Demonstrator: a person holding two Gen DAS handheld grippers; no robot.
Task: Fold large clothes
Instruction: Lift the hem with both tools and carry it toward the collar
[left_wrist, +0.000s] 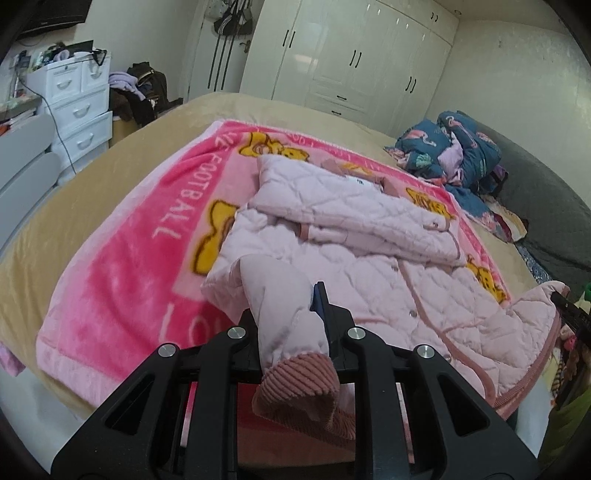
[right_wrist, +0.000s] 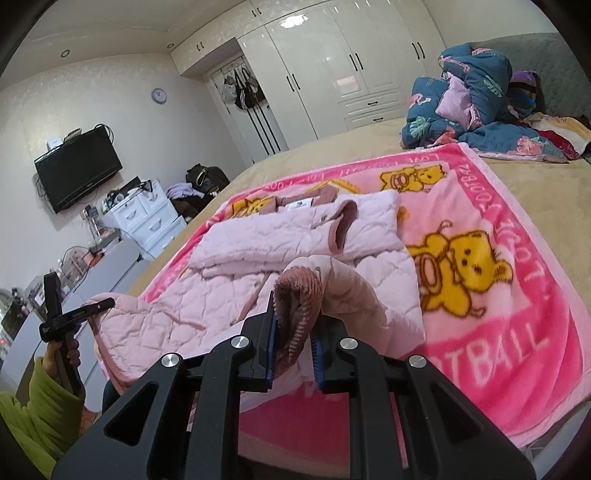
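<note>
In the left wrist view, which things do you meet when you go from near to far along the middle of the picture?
left gripper shut on the jacket hem → pink quilted jacket → pink blanket → beige bed cover → white wardrobe

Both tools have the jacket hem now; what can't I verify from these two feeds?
- Left wrist: right tool is cut off by the frame edge.
- Both views: the blanket under the jacket is covered by it.
- Right wrist: the collar label is too small to read.
</note>
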